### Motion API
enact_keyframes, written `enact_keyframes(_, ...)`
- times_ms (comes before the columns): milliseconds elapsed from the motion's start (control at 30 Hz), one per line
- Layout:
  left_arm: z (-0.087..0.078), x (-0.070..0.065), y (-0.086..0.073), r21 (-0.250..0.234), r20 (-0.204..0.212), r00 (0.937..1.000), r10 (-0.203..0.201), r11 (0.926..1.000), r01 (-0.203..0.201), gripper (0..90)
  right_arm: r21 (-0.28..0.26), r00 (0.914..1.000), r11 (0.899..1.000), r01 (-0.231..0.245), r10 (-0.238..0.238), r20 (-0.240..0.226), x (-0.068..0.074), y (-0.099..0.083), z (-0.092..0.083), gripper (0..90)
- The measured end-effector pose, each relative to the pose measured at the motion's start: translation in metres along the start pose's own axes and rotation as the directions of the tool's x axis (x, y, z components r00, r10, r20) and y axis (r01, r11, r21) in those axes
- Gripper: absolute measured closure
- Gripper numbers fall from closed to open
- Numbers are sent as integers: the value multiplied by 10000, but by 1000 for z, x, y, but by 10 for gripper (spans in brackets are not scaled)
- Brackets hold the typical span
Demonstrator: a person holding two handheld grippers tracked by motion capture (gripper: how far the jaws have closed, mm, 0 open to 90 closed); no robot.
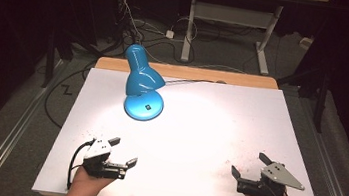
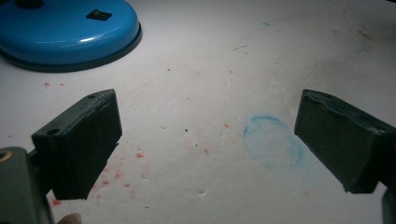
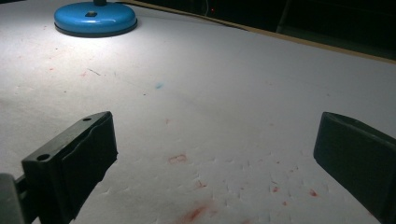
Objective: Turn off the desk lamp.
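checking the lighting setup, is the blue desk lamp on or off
On. The blue desk lamp stands upright, its head tipped toward the white table surface, where a bright pool of light spreads in front of it.

A lamp (image 1: pixel 142 81) is set on the far left part of the table (image 1: pixel 218 133), its base (image 1: pixel 144 106) resting on the surface and its head raised behind the base. The left gripper (image 1: pixel 122 151) is held at the near left, in front of the lamp. The right gripper (image 1: pixel 250 164) is held at the near right, well apart from both.
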State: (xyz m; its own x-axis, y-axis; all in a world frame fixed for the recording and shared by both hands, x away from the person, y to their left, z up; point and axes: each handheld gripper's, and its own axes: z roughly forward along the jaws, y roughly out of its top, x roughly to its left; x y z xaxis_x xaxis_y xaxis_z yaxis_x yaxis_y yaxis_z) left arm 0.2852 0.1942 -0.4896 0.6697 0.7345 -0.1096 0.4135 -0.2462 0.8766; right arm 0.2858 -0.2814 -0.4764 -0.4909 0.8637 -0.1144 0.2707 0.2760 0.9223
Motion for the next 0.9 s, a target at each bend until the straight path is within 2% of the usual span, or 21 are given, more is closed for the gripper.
enact_keyframes(100, -1, 2, -1, -36, 108, 9999, -71, 10000, 71, 142, 35, 10000, 10000, -49, 49, 5, 0, 0, 0, 4)
enact_keyframes(333, -2, 3, -3, 24, 251, 9997, -31, 10000, 31, 220, 5, 10000, 10000, -40, 40, -28, 0, 0, 0, 4)
enact_keyframes(467, -1, 4, -4, 64, 323, 9995, -22, 10000, 20, 314, 10, 9999, 10000, -89, 89, -52, 0, 0, 1, 4)
enact_keyframes(533, -1, 4, -3, 34, 283, 9996, -74, 10000, 73, 365, 3, 10000, 10000, -28, 28, -63, 0, 0, 1, 4)
enact_keyframes(600, -1, 4, -3, 141, 45, 10000, -50, 9999, 49, 403, 34, 10000, 10000, -20, 21, -59, 0, 0, 1, 4)
enact_keyframes(733, 1, 5, -2, 298, -317, 9992, -256, 9992, 265, 476, 66, 9999, 9999, -115, 116, -77, 0, -1, 2, 4)
enact_keyframes(900, 0, 5, -2, 279, -388, 9990, -236, 9993, 247, 591, 63, 9999, 9999, -96, 97, -104, 0, -1, 3, 4)
